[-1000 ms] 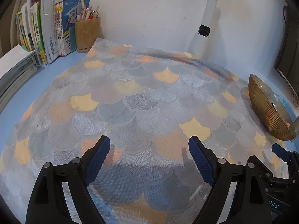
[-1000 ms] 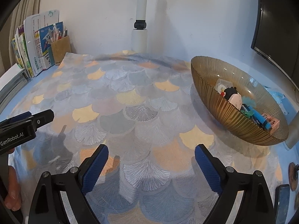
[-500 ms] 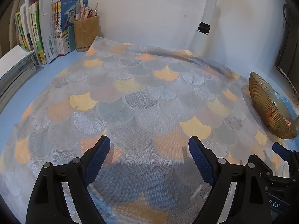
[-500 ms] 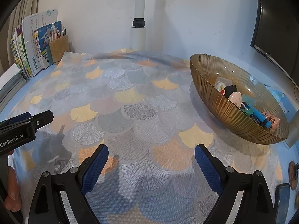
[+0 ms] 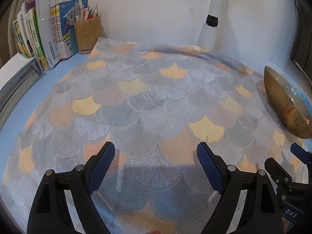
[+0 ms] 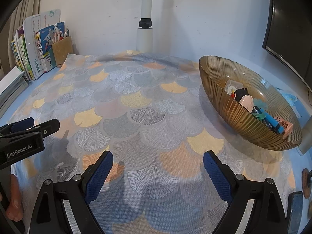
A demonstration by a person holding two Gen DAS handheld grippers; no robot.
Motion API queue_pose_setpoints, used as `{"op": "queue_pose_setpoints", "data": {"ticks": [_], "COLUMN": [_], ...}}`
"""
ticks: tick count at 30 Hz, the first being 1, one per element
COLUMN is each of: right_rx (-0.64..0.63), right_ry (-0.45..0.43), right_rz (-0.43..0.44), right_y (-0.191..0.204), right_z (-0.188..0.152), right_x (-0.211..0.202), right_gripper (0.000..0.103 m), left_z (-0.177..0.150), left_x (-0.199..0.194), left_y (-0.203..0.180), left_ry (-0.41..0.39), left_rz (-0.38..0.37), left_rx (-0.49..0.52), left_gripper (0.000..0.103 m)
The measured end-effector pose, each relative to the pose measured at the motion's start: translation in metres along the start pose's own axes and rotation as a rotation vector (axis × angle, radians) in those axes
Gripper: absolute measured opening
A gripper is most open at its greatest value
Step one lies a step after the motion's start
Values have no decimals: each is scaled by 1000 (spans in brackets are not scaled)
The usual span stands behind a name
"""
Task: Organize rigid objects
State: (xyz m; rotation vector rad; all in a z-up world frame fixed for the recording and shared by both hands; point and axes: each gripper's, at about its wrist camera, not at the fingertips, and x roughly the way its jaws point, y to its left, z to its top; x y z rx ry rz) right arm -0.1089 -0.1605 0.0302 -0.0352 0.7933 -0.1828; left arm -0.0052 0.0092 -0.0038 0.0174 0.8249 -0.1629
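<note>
A ribbed amber glass bowl [image 6: 234, 117] stands at the right on the fan-patterned mat [image 6: 136, 105]. It holds a black-haired toy figure [image 6: 243, 97], a blue pen [image 6: 273, 122], a small pink box [image 6: 285, 126] and a clear case. The bowl's outer wall also shows in the left wrist view [image 5: 282, 101]. My right gripper [image 6: 158, 161] is open and empty above the mat, left of the bowl. My left gripper [image 5: 156, 156] is open and empty above the mat; its side shows in the right wrist view [image 6: 29, 130].
Books [image 5: 42, 39] and a cork pen holder [image 5: 87, 33] stand at the back left. A white lamp post [image 6: 145, 29] stands at the back wall. A dark monitor [image 6: 288, 23] is at the right. A phone [image 6: 295, 210] lies at the lower right.
Both grippers have drawn back and risen slightly, so the mat and bowl look a little further away. Both stay open and empty.
</note>
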Motion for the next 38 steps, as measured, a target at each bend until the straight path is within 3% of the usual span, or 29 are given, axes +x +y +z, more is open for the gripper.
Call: {"op": "queue_pose_setpoints", "data": {"ticks": [15,38], "right_rx": [23,29], "right_ry": [20,40], "right_rz": [0,5], "right_y": [1,4], "right_z": [-2,-2], "right_x": [1,1], "right_gripper": [93,93], "left_z": [0,6], "left_x": [5,1], "left_y": [-6,1], "left_ry": [34,-20], "left_rz": [33,93], "left_rx": [26,12], "left_gripper": [85,85]}}
